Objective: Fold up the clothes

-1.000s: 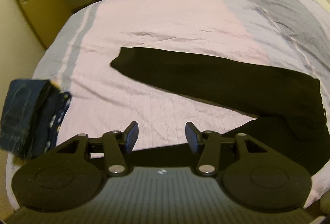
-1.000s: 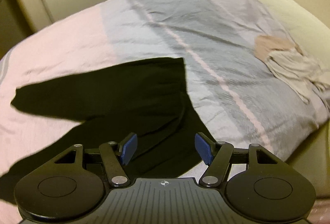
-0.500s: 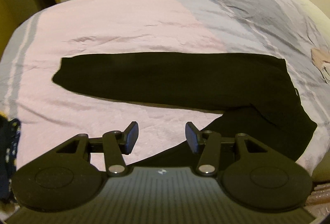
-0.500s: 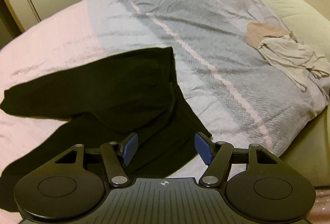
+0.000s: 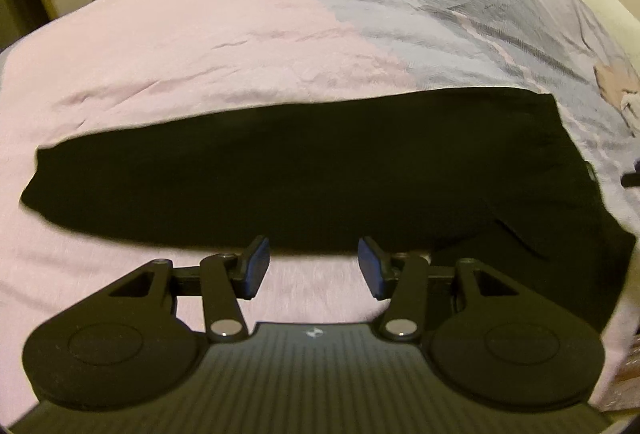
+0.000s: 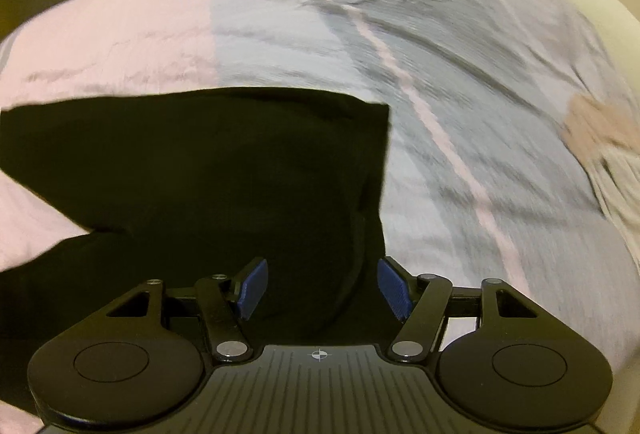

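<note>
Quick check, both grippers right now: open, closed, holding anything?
Left gripper: open, holding nothing, poised at the near edge of the black trousers.
Right gripper: open, holding nothing, above the trousers' wide end.

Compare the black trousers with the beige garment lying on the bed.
The black trousers lie spread out flat, legs apart in a V; the beige garment is a crumpled heap. The trousers are near-black and take up far more of the view; the garment is pale beige and grey, and looks small. The trousers sit right ahead of both open tongs, left and right; the garment lies off at the right edge. Both rest on the bedcover, ungrasped.
</note>
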The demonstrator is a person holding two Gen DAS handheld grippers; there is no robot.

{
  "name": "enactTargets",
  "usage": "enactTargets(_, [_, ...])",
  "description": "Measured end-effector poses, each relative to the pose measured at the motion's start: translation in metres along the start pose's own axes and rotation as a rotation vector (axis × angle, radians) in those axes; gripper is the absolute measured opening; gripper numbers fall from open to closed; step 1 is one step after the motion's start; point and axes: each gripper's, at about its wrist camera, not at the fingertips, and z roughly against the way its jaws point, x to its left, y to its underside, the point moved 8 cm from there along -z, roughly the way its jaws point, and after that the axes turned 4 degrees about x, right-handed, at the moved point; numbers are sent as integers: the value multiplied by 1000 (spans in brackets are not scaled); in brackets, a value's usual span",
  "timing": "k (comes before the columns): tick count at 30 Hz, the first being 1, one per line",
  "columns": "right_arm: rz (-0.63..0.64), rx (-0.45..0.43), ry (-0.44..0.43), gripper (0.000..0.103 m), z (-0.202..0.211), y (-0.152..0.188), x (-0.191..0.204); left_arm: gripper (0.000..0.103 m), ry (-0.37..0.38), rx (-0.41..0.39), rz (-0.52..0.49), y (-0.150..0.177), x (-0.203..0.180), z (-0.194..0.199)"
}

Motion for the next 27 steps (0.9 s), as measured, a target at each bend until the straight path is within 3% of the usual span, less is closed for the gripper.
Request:
enactTargets(1, [35, -1, -1, 53, -12, -9, 0, 44, 2, -8, -19, -7, 0, -11])
enactTargets(3, [102, -11, 1, 50, -36, -28, 1, 44, 10, -26, -61, -21, -1, -34])
enactTargets(10, [338, -47, 5, 50, -118, -94, 5, 44, 34, -47, -187, -68, 9, -108])
enactTargets(17, [554, -48, -21, 51, -182, -148, 11, 44, 41, -42, -337, -100, 25, -155])
enactTargets(24, [539, 45, -155, 52, -204, -162, -2, 46, 7, 4, -493, -116, 62, -186])
enactTargets(27, [515, 70, -204, 52, -205, -163, -6, 52, -9, 23, -520, -124, 80, -198])
